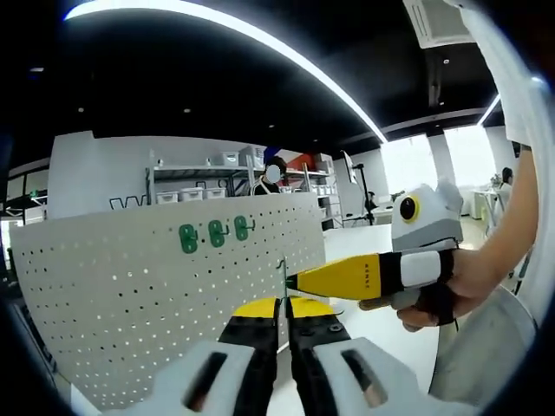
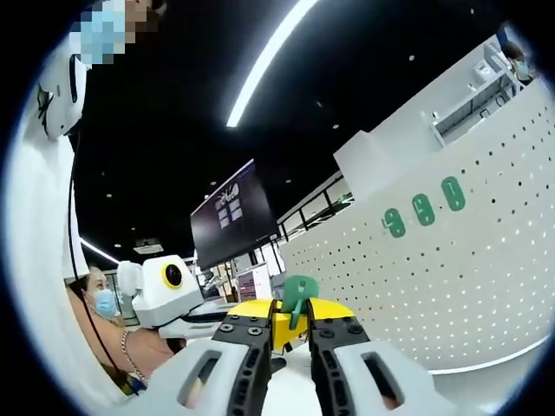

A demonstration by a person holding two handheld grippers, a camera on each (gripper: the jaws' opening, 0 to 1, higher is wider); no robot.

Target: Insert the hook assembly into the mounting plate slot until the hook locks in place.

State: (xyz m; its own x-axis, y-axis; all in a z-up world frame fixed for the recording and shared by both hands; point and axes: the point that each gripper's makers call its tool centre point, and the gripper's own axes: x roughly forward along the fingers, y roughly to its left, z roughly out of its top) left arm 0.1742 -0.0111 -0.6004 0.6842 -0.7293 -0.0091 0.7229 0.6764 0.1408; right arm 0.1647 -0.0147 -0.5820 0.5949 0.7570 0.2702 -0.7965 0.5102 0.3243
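Yellow-tipped fingers [image 2: 260, 334] of right gripper [image 2: 289, 334] closed on green hook [image 2: 299, 295], held off pegboard [image 2: 451, 286] w/ three green hooks [image 2: 423, 209] near its upper edge. Left gripper [image 1: 283, 334] fingers [image 1: 258, 329] nearly closed on thin green piece [image 1: 282, 276], just in front of pegboard's right edge.

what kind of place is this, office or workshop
Probably an open-plan lab or workshop rather than a plain office: a white pegboard with green hooks, storage shelving with bins behind it, a large dark screen, and long ceiling strip lights.
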